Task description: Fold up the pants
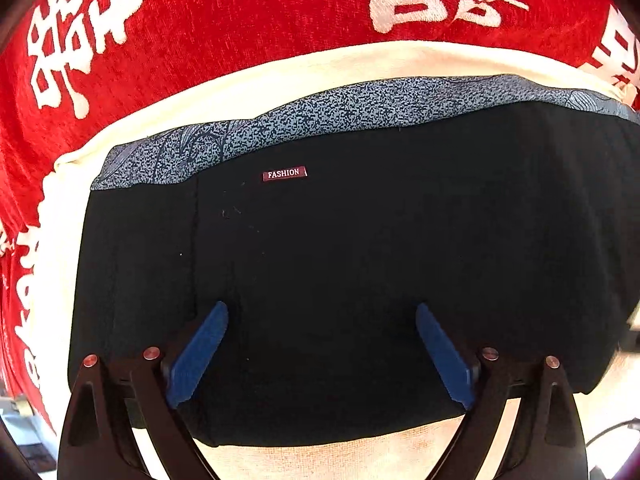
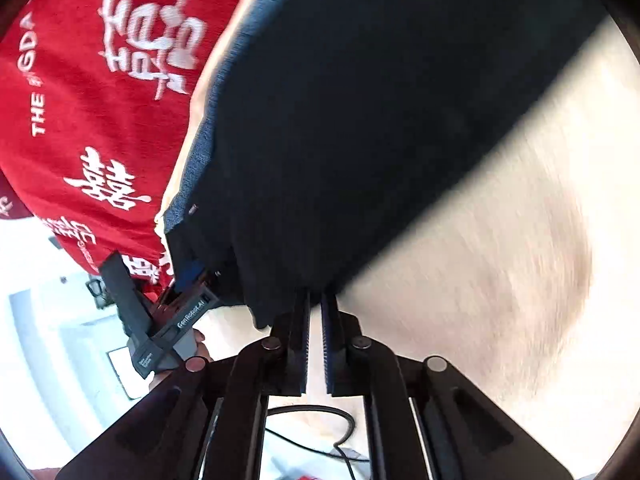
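Note:
The black pants (image 1: 340, 248) lie folded on a cream cloth (image 1: 248, 80), with a speckled grey-blue waistband (image 1: 360, 100) along the far edge and a small "FASHION" label (image 1: 284, 173). My left gripper (image 1: 322, 312) is open, its blue pads (image 1: 198, 354) spread over the near part of the pants. In the right wrist view my right gripper (image 2: 315, 300) is shut on the near edge of the black pants (image 2: 380, 120). The left gripper (image 2: 180, 308) shows there at the pants' left corner.
A red blanket with white characters (image 1: 200, 20) lies beyond and left of the cream cloth, and shows in the right wrist view (image 2: 88, 120). The cream cloth (image 2: 500, 260) spreads to the right. A black cable (image 2: 320, 420) lies below the right gripper.

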A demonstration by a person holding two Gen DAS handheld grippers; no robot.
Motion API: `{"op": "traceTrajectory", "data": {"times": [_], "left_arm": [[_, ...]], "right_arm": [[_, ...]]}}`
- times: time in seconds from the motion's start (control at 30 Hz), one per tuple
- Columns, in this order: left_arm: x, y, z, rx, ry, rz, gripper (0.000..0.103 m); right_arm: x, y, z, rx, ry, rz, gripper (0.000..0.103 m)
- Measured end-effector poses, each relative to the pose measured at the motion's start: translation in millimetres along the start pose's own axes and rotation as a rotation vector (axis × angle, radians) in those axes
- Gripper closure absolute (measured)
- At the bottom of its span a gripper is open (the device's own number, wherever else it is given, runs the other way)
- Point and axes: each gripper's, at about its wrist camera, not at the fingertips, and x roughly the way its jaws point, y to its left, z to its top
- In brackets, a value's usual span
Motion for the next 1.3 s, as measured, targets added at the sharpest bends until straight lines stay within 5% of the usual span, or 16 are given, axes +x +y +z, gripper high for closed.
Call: {"op": "traceTrajectory", "data": {"times": [0.1,0.27,0.43,0.63,0.7,0.9,1.07,1.17,1.3], "left_arm": [[-17.2,-9.3,1.9,-0.039,0.049,-0.015,0.008],[-38.9,-46.7,47.8,-0.067,-0.031,-0.108,0.008],[-24.1,-110.1,66.2,-0.017,-0.007,-0.164,0.008],[-17.1,-122.5,36.4,-0.072,0.055,-0.211,0.008],[-22.8,-122.4,37.0,-0.083,0.086,-0.197,0.008],[-25.4,-126.6,113.6,-0.127,-0.058,-0.1,0.008],[13.8,-139.4,154.6,-0.178,-0.034,-0.029,0.008],[14.5,-125.7,146.6,-0.246,-0.044,-0.052,0.007],[18.2,-109.5,143.1,-0.25,-0.052,-0.029,0.004]], "right_arm": [[-26.0,10.9,-2.8,-0.101,0.002,-0.068,0.096],[-86.7,40.5,40.0,-0.341,-0.17,-0.266,0.068],[-88.3,18.4,94.0,-0.34,-0.184,-0.455,0.071],[-100.4,4.9,71.6,-0.368,-0.164,-0.432,0.071],[-109.8,13.1,80.4,-0.363,-0.182,-0.349,0.07],[-83.3,53.7,145.8,-0.458,-0.208,-0.333,0.07],[-48.1,59.5,179.3,-0.473,-0.198,-0.373,0.072],[-56.7,48.1,191.2,-0.465,-0.234,-0.363,0.083],[-78.5,31.5,210.1,-0.447,-0.33,-0.48,0.084]]}}
